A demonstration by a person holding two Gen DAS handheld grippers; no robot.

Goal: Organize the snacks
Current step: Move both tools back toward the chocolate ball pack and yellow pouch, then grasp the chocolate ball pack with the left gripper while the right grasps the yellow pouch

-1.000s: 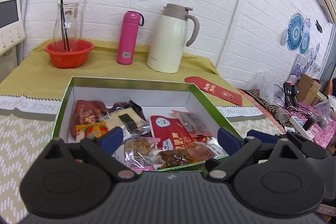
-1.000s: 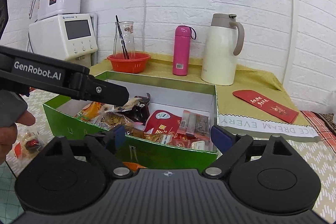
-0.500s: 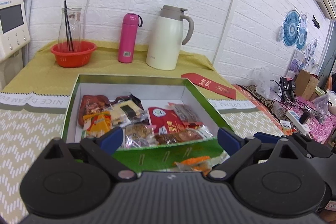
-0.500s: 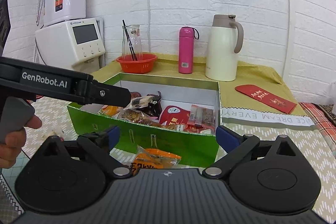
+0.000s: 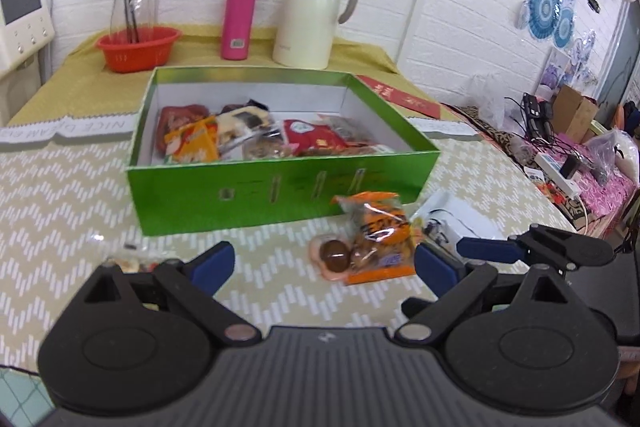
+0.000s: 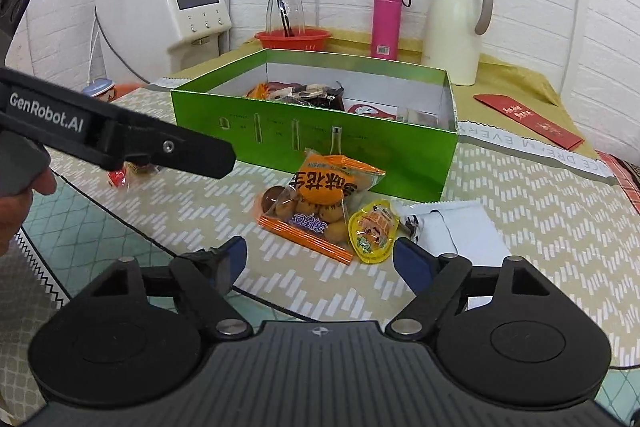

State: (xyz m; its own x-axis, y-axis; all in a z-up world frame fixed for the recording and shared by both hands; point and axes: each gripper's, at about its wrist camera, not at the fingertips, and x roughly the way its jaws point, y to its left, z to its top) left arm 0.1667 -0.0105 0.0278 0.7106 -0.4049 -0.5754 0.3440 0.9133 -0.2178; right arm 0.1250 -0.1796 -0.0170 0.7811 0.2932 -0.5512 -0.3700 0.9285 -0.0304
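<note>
Ok, both grippers — left gripper (image 5: pixel 322 263), right gripper (image 6: pixel 316 259) — wide open, holding nothing; orange peanut packet (image 6: pixel 320 199) lies on the worktop (image 6: pixel 540 227) just before the green box (image 6: pixel 320 135): pinch its crimped edge, lift clear of the yellow pack (image 6: pixel 372 231), drop inside.

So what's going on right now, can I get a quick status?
Left gripper and right gripper open, empty. Orange snack bag lies outside green box. Nothing blocking.
</note>
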